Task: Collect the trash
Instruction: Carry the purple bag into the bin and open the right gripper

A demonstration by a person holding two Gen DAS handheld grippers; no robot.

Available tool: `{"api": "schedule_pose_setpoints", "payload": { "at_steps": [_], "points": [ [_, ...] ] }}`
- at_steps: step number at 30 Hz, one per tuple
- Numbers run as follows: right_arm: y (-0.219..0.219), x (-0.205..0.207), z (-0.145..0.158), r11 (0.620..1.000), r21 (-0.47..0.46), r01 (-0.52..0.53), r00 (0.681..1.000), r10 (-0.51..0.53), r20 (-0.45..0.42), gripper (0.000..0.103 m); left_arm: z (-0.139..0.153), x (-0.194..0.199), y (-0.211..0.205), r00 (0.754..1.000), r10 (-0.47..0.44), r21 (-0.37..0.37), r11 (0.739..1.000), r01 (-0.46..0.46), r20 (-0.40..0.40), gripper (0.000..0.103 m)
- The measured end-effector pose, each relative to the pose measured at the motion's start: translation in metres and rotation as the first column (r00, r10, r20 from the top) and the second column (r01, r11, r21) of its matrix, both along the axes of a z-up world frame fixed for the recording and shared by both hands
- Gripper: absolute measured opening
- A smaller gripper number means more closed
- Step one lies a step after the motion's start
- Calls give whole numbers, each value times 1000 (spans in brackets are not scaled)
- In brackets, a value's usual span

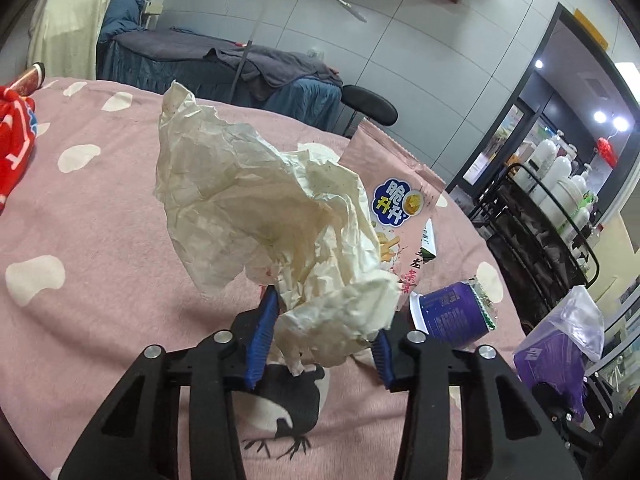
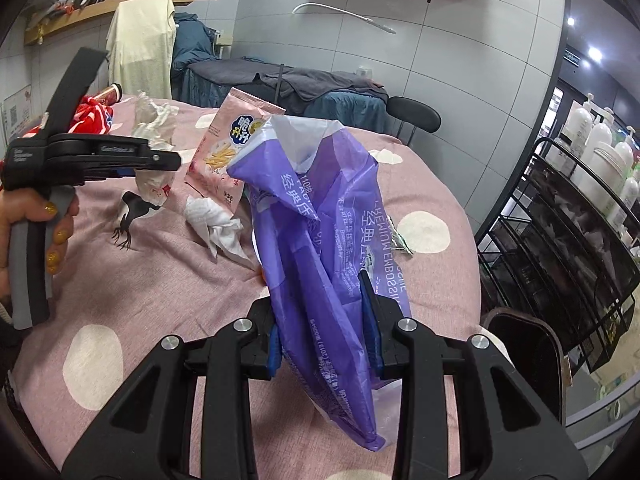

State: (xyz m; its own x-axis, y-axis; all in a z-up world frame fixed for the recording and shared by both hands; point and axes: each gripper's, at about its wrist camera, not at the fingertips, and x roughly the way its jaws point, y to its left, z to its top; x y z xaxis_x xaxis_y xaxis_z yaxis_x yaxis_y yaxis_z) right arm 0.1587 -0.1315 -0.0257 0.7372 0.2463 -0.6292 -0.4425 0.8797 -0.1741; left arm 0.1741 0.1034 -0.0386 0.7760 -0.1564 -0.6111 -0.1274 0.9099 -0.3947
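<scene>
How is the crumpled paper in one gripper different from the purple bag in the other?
The crumpled paper is cream and stiff, standing up in the left gripper; the purple bag is shiny printed plastic, drooping below the right gripper. The paper is plain, the bag carries white lettering. Both are wrinkled and pinched between blue pads.

Left gripper (image 1: 322,334) jaws clamped, right gripper (image 2: 324,320) jaws clamped, both angled downward

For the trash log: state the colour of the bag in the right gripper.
Purple bag with white print; right wrist view.
</scene>
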Motion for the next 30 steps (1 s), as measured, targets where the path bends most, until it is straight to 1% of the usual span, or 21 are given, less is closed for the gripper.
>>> {"api": "schedule_pose_setpoints", "payload": {
  "at_steps": [2,4,6,9,15,17,22,27,30],
  "points": [
    [-3,-1,2,1000,6,7,1000,-7,7,33,3,-9,2,1000,5,-1,1000,-5,24,38],
    [-5,-3,3,1000,10,12,1000,-12,11,33,7,-15,4,999,11,-6,1000,-11,47,37],
    [-6,-7,3,1000,16,17,1000,-18,16,33,11,-25,6,997,19,-17,1000,-18,75,36],
    [-7,-12,3,999,21,24,999,-25,23,33,20,-40,8,993,35,-5,999,-34,114,36],
    [-11,-21,4,998,42,43,999,-45,30,33,37,-67,-3,982,25,-3,1000,-25,189,36],
    [-13,-24,5,997,48,52,998,-54,34,33,43,-73,-10,978,3,-13,1000,-1,210,36],
    [-21,-32,8,995,62,78,996,-81,42,33,52,-83,-29,966,-69,-12,997,74,247,36],
    [-38,-37,9,990,75,120,991,-123,47,33,55,-80,-59,947,-180,-44,979,199,267,36],
    [-51,-40,8,985,79,155,986,-159,48,33,55,-77,-80,933,-241,-24,966,256,269,36]
  ]
}}
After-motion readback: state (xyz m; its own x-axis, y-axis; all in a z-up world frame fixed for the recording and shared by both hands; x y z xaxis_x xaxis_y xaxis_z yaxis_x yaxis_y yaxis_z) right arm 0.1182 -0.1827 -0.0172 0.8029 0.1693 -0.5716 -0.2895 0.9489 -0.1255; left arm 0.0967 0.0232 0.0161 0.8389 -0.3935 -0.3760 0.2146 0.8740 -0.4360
